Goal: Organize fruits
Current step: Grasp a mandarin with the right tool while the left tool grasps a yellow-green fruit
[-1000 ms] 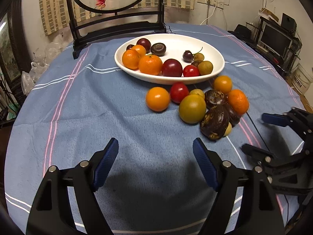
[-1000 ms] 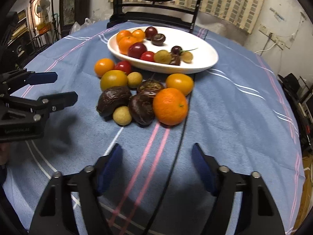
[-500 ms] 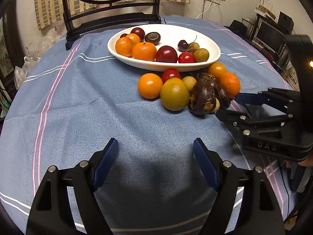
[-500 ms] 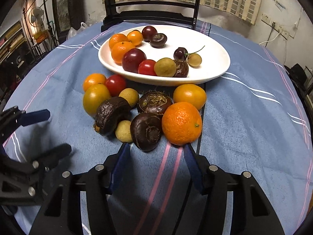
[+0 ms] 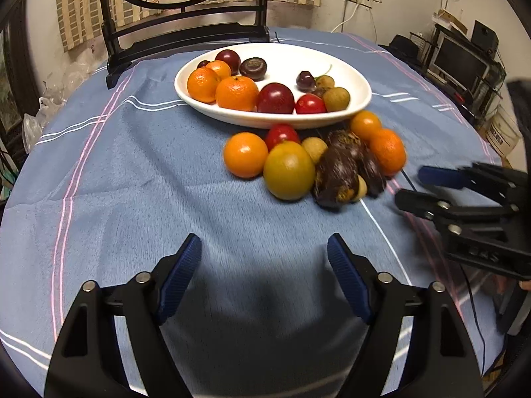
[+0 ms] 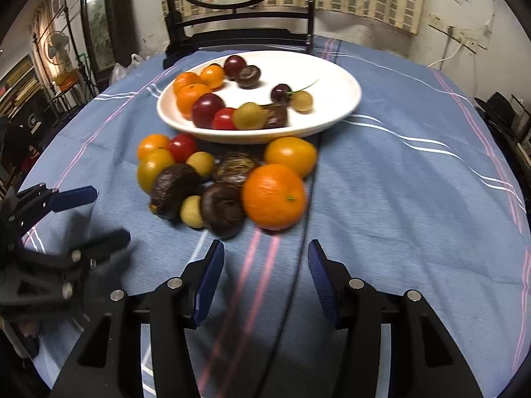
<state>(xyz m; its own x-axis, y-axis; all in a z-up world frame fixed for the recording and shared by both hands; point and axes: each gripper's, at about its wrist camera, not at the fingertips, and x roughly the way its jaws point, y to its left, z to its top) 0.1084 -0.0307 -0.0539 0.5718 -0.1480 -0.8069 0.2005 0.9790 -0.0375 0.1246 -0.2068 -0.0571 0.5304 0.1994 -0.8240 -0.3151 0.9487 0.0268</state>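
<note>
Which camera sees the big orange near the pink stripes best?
The right wrist view: the big orange sits whole, right ahead of the right gripper. In the left wrist view it is off to the side, partly behind dark wrinkled fruit.

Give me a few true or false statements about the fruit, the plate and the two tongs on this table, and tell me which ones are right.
1. The white plate already has fruit in it. True.
2. The right tongs are clamped on the big orange. False: nothing is between them; their jaws have just been closing, and the orange lies on the cloth ahead.
3. A pile of fruit lies on the blue tablecloth in front of the plate. True.
4. The left tongs hold a cherry. False: they are open and empty; the cherry lies in the plate.
5. The plate is upside down. False: it sits upright.
</note>
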